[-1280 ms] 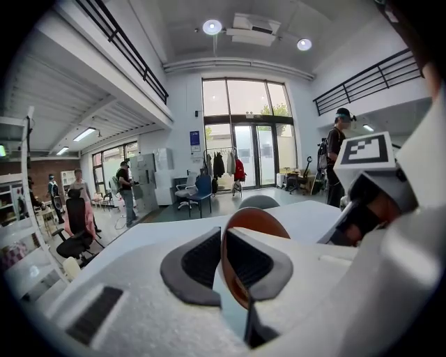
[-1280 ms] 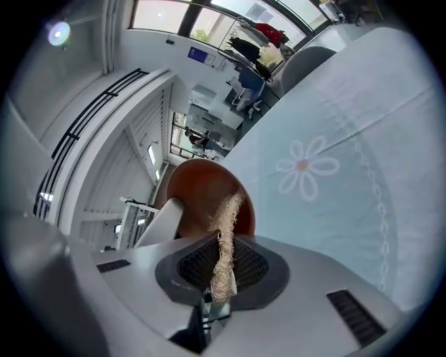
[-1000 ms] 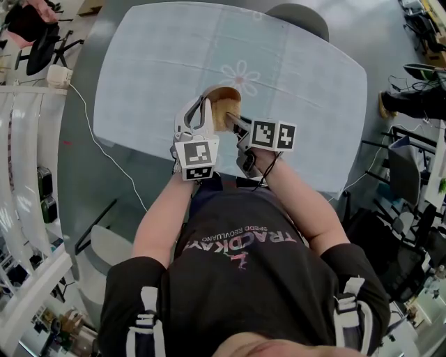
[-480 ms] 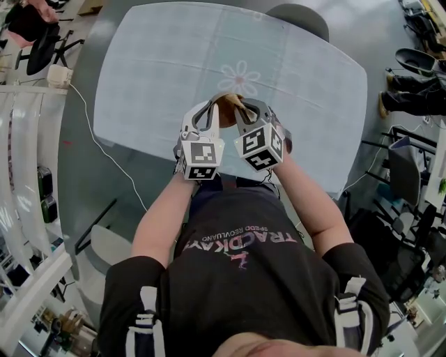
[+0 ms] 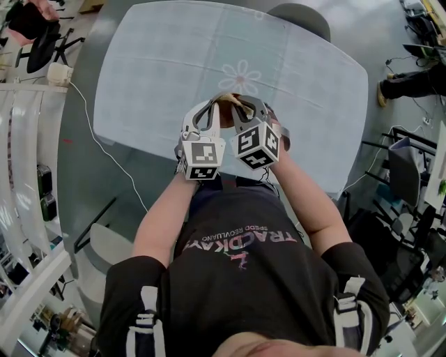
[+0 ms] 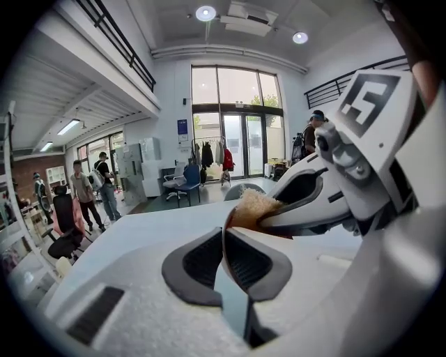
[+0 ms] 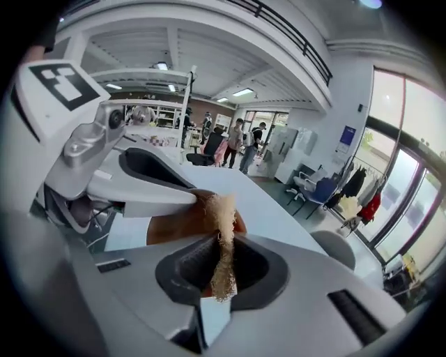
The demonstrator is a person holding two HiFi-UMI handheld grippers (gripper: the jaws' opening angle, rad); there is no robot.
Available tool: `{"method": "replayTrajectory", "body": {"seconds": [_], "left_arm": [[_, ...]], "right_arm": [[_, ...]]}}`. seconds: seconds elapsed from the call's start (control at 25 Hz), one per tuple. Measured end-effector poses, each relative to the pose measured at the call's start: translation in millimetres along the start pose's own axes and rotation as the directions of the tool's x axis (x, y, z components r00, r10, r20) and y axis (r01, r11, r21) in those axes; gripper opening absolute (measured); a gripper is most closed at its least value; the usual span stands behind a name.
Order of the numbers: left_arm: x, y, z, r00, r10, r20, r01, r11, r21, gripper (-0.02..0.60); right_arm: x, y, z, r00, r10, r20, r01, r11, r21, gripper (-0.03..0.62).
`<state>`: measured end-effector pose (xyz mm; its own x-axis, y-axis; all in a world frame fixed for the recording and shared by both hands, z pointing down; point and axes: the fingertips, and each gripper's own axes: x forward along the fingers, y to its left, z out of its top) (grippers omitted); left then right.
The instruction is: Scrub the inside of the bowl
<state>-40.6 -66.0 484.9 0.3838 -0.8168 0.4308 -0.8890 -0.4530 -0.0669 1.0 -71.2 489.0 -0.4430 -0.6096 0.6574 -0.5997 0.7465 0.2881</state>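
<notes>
A brown wooden bowl (image 5: 226,102) is held near the table's front edge, tipped on its side. My left gripper (image 5: 211,106) is shut on the bowl's thin rim (image 6: 227,222). My right gripper (image 5: 241,107) is shut on a tan scrub pad (image 7: 223,240), which is pressed against the bowl's brown inside (image 7: 174,226). The left gripper view shows the pad (image 6: 252,204) at the rim, under the right gripper's jaw. In the head view the two grippers sit side by side and hide most of the bowl.
The table carries a pale blue cloth (image 5: 174,63) with a flower print (image 5: 240,73). A grey chair (image 5: 300,17) stands at the far side. A white cable (image 5: 90,132) runs across the floor at the left. Several people stand far back (image 6: 83,192).
The right gripper has turned and swung left, bringing the pad in over the bowl beside the left gripper. The left gripper has hardly moved.
</notes>
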Motion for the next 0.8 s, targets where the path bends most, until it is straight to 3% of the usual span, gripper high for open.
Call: {"method": "replayTrajectory", "body": {"seconds": [0.2, 0.28, 0.36, 0.44, 0.6, 0.8], "left_arm": [[-3, 11, 11, 0.998, 0.049, 0.040, -0.049, 0.999, 0.001, 0.029], [-4, 14, 13, 0.997, 0.062, 0.054, -0.062, 0.998, -0.001, 0.029], [-4, 15, 13, 0.996, 0.071, 0.062, -0.071, 0.997, -0.005, 0.031], [-4, 16, 14, 0.995, 0.076, 0.063, -0.075, 0.997, -0.006, 0.031], [-3, 20, 14, 0.994, 0.086, 0.066, -0.086, 0.996, -0.007, 0.031], [-5, 22, 17, 0.993, 0.100, 0.067, -0.100, 0.995, -0.008, 0.032]], "right_arm": [[0, -12, -6, 1.000, 0.004, 0.013, -0.007, 0.973, 0.230, 0.032], [0, -13, -14, 1.000, 0.017, 0.016, -0.021, 0.934, 0.356, 0.032], [0, -11, -24, 0.999, 0.043, 0.021, -0.048, 0.871, 0.489, 0.032], [2, -6, -34, 0.996, 0.085, 0.038, -0.090, 0.770, 0.632, 0.032], [8, 16, -45, 0.977, 0.183, 0.109, -0.183, 0.453, 0.873, 0.032], [11, 46, -32, 0.929, 0.275, 0.246, -0.289, 0.128, 0.949, 0.032]]}}
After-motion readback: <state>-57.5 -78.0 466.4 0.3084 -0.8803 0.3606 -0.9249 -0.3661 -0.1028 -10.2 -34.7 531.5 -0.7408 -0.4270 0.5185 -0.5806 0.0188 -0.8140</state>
